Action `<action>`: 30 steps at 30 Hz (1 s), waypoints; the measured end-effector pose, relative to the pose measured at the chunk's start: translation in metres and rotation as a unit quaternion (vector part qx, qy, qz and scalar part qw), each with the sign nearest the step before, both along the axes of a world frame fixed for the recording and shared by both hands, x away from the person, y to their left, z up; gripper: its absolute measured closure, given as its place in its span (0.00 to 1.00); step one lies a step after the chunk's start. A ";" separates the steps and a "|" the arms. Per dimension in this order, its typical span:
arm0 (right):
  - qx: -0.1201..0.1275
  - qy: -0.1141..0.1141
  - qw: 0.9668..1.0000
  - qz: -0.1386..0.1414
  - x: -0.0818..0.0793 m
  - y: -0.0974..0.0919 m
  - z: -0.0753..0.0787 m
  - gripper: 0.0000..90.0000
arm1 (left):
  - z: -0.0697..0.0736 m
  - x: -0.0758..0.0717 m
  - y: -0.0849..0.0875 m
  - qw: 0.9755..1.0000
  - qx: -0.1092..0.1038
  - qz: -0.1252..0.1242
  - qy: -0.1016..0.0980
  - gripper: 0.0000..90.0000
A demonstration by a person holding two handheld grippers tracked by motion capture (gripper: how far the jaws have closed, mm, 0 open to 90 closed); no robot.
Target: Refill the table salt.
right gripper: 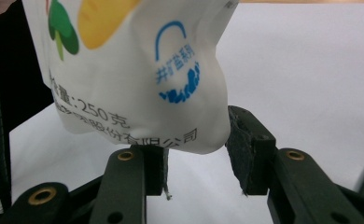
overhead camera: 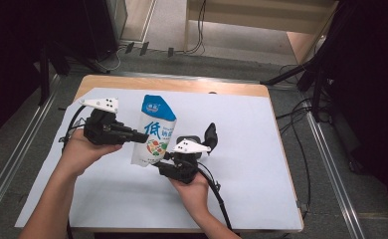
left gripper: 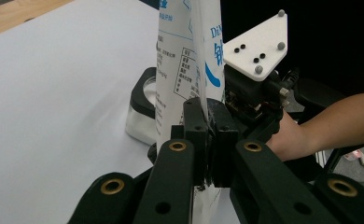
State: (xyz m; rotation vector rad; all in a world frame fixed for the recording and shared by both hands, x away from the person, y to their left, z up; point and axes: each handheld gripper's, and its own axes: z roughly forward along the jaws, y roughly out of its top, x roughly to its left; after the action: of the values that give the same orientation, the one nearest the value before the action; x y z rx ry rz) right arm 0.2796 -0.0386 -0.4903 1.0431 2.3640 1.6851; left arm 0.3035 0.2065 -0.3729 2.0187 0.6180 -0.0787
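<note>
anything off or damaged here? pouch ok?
No spill or tear visible. The pouch hangs tilted off the table, its edge pinched by the left gripper; the right gripper holds its bulging lower corner.

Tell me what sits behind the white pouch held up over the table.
Behind the pouch, the left gripper view shows a clear glass jar with a black rim standing on the white sheet. Its right part is hidden by the pouch, and its contents cannot be made out.
</note>
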 end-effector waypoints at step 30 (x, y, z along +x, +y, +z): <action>-0.036 0.031 0.996 0.078 -0.009 -0.019 0.015 0.66 | -0.008 0.024 0.043 0.993 -0.020 0.112 -0.030 1.00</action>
State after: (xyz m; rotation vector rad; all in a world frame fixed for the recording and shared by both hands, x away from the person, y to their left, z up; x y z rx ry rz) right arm 0.2704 -0.0573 -0.4752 0.9346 2.5862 1.6222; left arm 0.3274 0.2499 -0.3813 1.8945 0.7946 0.1027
